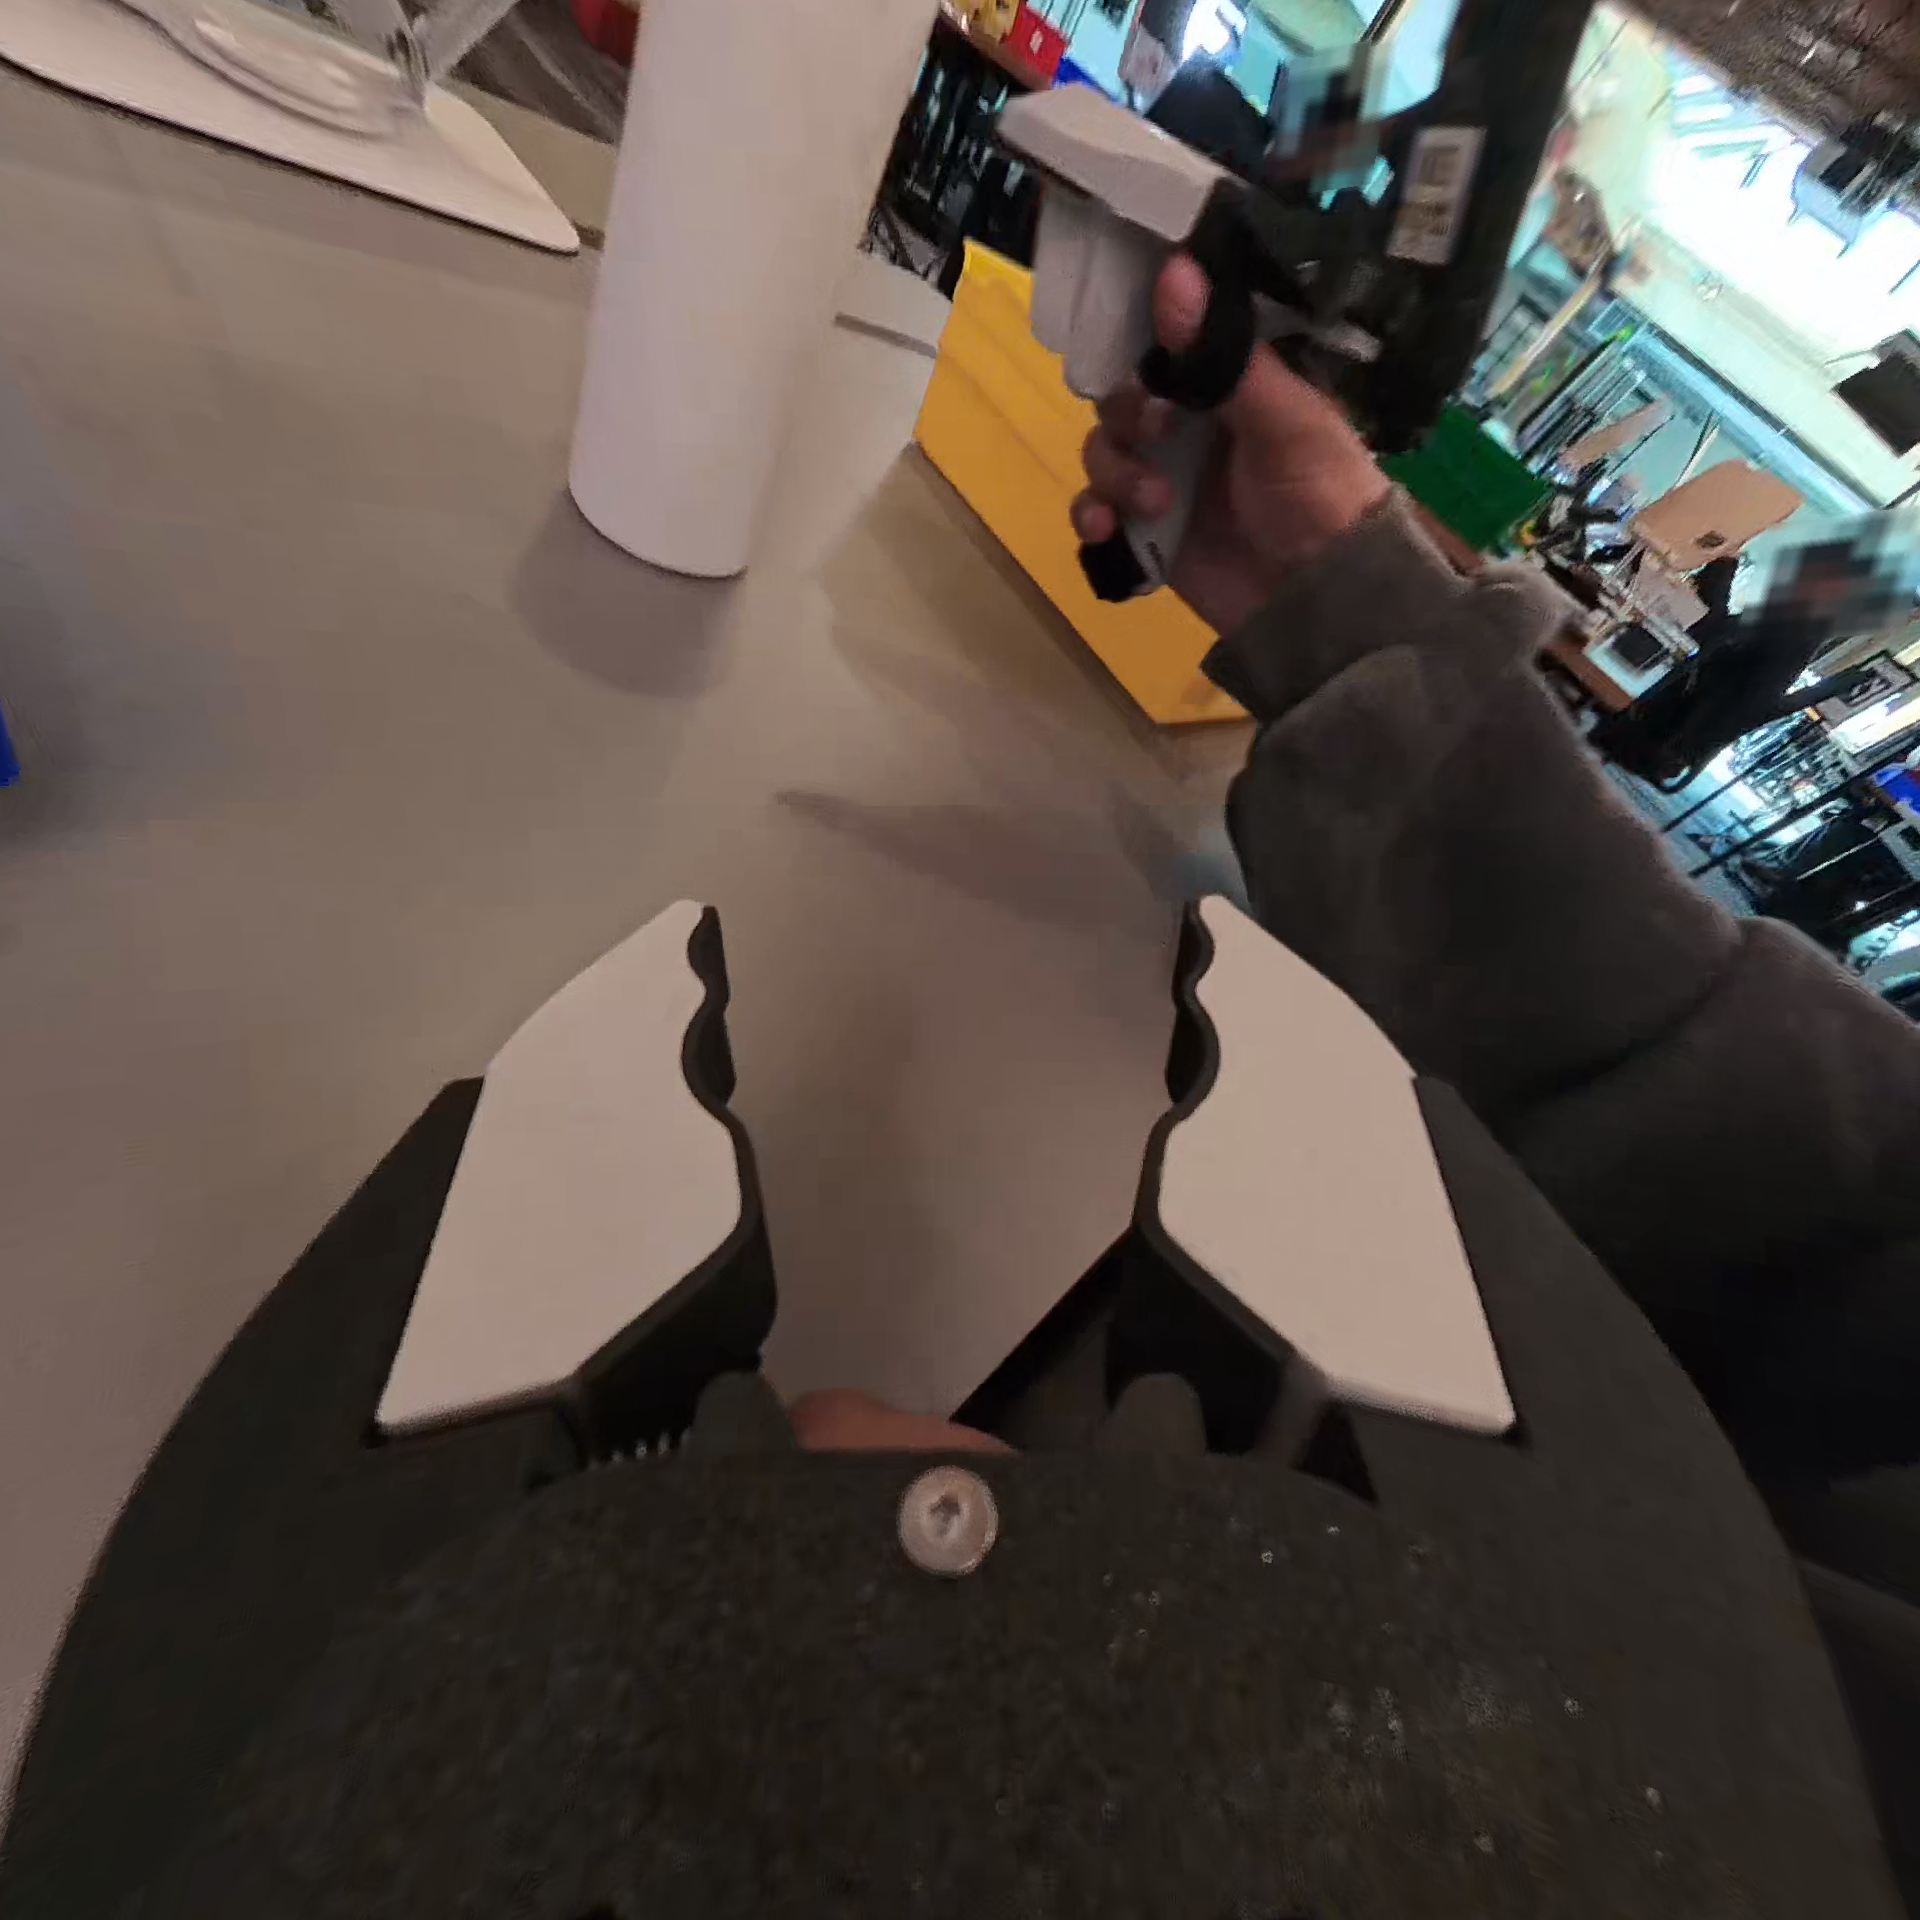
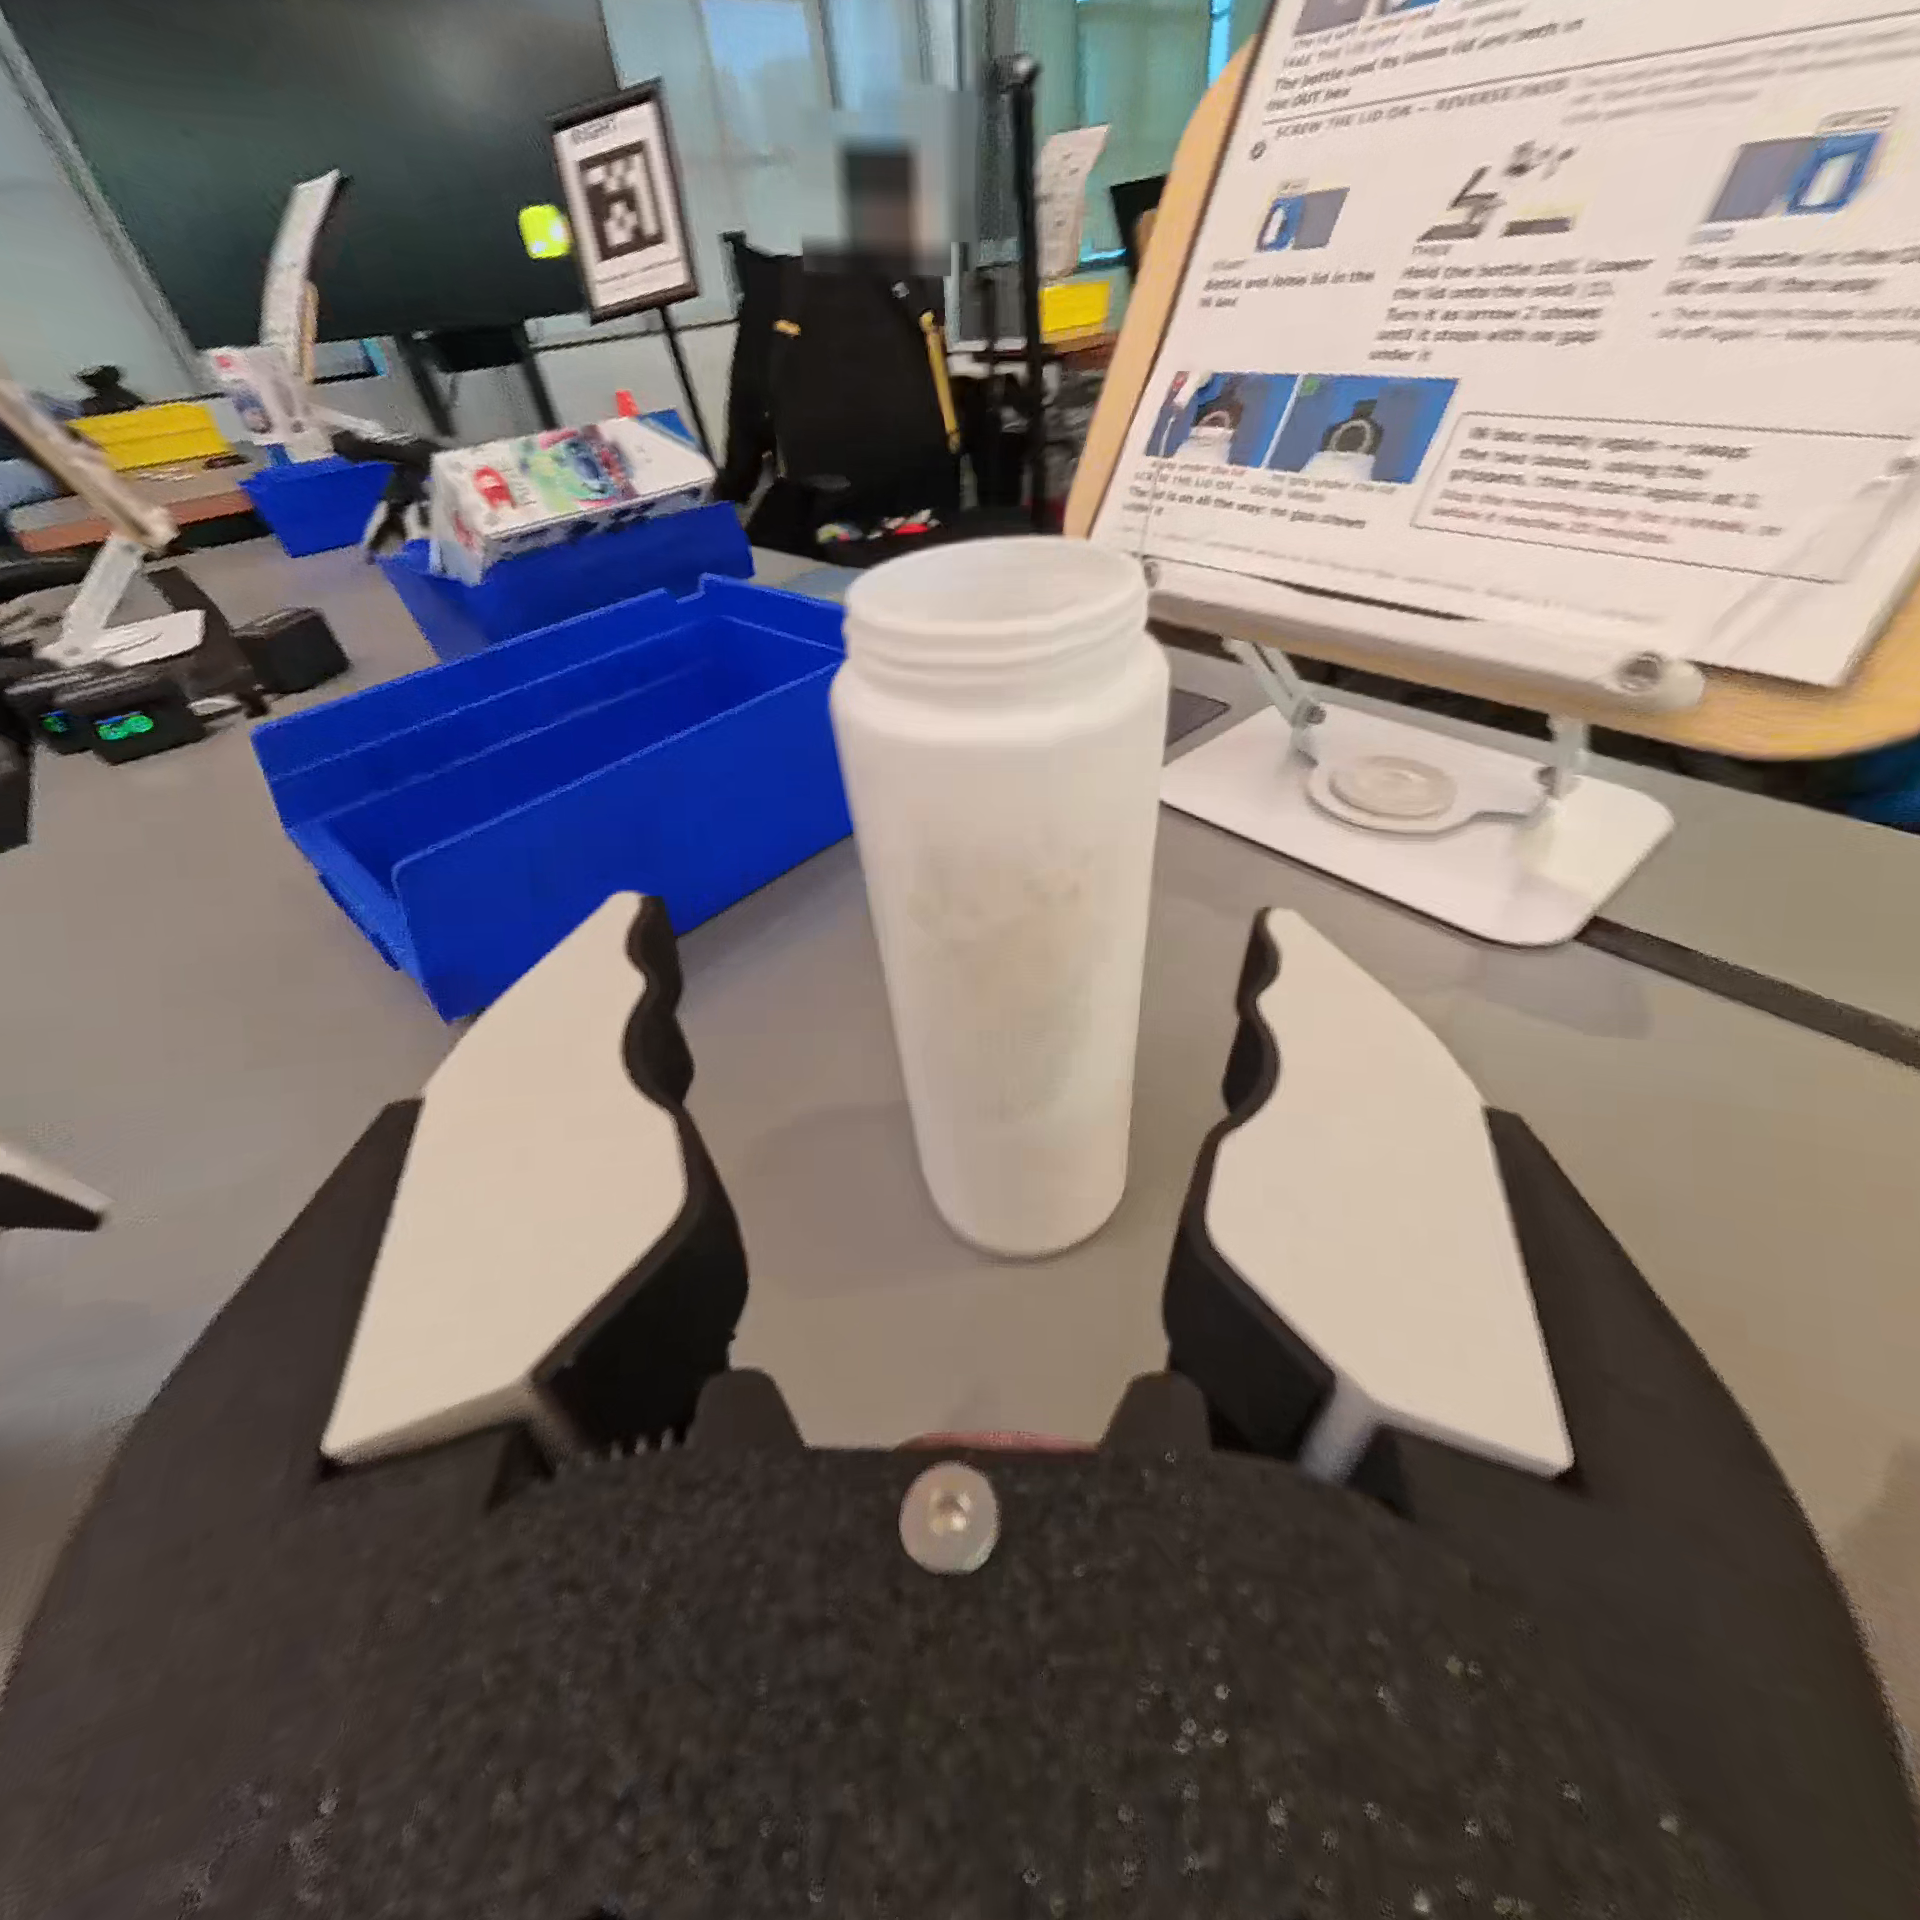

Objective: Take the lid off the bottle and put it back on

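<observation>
Two hand-held grippers are in view, and both are wide open with nothing in them. The right hand-held gripper (image 2: 951,961) faces the white bottle (image 2: 1003,904), which stands upright on the grey desk (image 2: 1558,1091). The bottle's base sits between the two open fingers, but they are not touching it. The bottle's top is bare, so you can see the screw ridges around its mouth. The lid is not in either view, so I cannot tell where it is.

The left hand-held gripper (image 1: 951,925) points at bare desk, with the bottle farther off and to the left. A blue bin (image 2: 540,790) sits just beside the bottle, and a white stand (image 2: 1455,831) holding a printed sheet is behind it.

I think the next job is to hold the bottle still so the lid can go back on. The bottle is tall and thin, so a bump from one finger could tip it over. If the fingers close too high or off to one side, it could slip and roll. The pictures are a bit blurry, so a fast move may miss.
</observation>
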Motion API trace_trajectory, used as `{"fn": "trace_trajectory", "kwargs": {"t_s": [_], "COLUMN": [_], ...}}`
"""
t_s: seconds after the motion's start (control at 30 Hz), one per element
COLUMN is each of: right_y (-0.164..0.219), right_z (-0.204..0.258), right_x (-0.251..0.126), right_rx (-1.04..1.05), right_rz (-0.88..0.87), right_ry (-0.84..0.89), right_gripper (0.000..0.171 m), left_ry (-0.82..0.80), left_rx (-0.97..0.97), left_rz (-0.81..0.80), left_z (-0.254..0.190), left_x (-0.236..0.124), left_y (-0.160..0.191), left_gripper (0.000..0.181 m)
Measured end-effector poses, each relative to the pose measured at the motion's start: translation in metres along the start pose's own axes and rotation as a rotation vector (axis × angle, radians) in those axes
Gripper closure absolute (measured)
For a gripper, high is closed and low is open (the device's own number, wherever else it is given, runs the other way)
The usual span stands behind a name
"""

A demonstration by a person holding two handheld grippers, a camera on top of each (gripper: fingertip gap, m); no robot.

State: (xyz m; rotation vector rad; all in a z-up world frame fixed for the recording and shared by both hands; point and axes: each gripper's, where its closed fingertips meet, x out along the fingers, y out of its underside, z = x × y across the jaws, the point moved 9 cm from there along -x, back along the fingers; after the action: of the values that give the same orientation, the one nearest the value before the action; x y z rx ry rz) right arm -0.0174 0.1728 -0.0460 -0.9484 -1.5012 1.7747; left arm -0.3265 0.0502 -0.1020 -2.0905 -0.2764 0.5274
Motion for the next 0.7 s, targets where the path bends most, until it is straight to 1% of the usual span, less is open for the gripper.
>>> {"fn": "trace_trajectory", "kwargs": {"t_s": [0.13,0.2,0.33,0.37,0.4,0.43,0.53,0.63,0.7], "right_y": [-0.008,-0.004,0.008,0.009,0.010,0.012,0.016,0.014,0.014], "right_z": [-0.023,-0.030,-0.036,-0.036,-0.034,-0.034,-0.037,-0.037,-0.039], "right_x": [0.039,0.053,0.076,0.079,0.081,0.083,0.082,0.079,0.076], "right_rx": [0.010,-0.003,-0.002,0.004,0.005,0.002,0.019,-0.006,-0.002], "right_rz": [-0.006,0.001,0.033,0.011,-0.010,-0.025,-0.089,-0.058,-0.051], "right_ry": [-0.163,-0.217,-0.313,-0.335,-0.368,-0.375,-0.379,-0.394,-0.394], "right_gripper": [0.063,0.063,0.057,0.061,0.078,0.083,0.084,0.084,0.084], "left_ry": [-0.009,-0.004,0.016,0.020,0.020,0.013,-0.018,-0.039,-0.033], "left_rx": [0.025,0.020,0.023,0.032,0.047,0.067,0.151,0.213,0.207], "left_rz": [0.009,0.022,0.047,0.059,0.074,0.088,0.115,0.115,0.117], "left_z": [0.006,0.008,0.008,0.008,0.007,0.007,0.004,0.002,0.003], "left_x": [0.001,0.003,0.008,0.010,0.012,0.014,0.019,0.020,0.021], "left_y": [-0.001,0.000,0.001,0.003,0.004,0.005,0.007,0.007,0.007], "left_gripper": [0.099,0.099,0.099,0.100,0.100,0.100,0.099,0.099,0.099]}}
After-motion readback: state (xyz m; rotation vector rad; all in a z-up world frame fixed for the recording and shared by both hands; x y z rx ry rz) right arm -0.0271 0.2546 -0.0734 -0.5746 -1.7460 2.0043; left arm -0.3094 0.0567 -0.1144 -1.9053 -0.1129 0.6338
